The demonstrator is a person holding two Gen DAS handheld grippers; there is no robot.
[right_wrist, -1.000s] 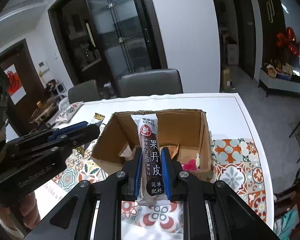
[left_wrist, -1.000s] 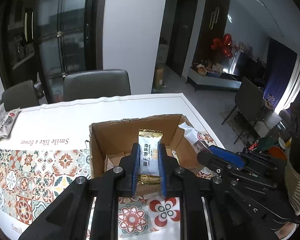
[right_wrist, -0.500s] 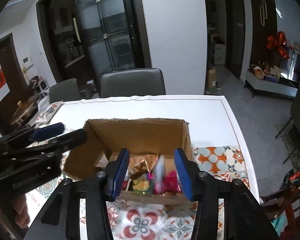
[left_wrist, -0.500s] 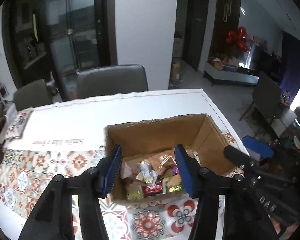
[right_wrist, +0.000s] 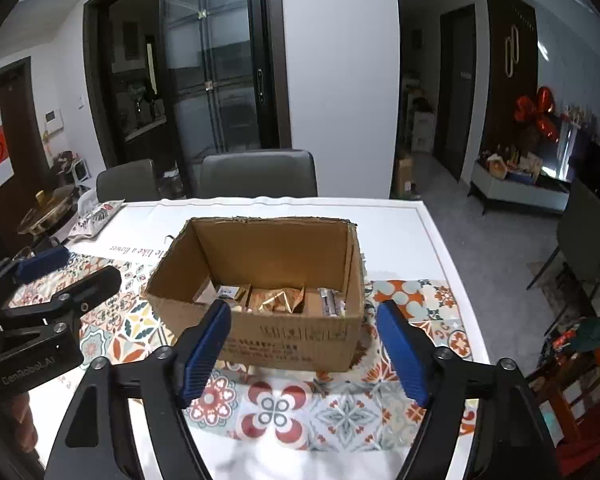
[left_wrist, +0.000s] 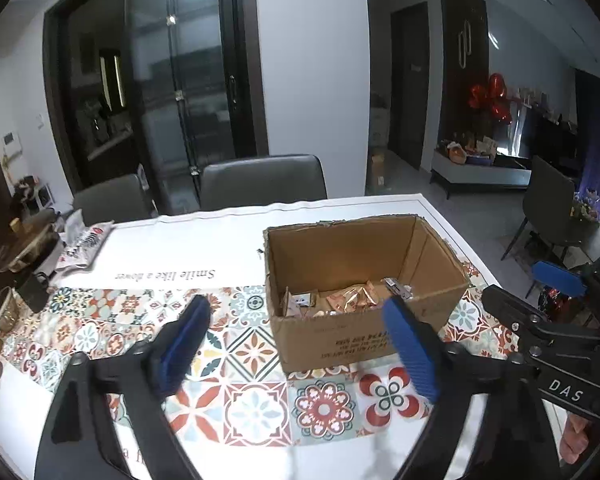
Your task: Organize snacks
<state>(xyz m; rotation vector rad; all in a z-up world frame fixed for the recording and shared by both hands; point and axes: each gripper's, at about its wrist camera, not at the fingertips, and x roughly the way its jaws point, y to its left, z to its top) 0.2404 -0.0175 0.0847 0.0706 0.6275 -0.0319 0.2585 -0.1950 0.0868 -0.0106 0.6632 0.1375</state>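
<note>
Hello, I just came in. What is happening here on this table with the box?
A person holds a two-finger gripper in each hand and is sorting snacks into a cardboard box on the patterned tablecloth. Both the left gripper and the right gripper are in front of the box, jaws opening with nothing between them. Wrapped snacks lie inside the box. One snack bag lies on the table's far left, outside the box.

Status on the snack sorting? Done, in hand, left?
Done: wrapped snacks lie inside the cardboard box. In hand: nothing; the left gripper and right gripper are both opening, nothing between their jaws. Left: a snack bag lies on the table's far left corner.
</note>
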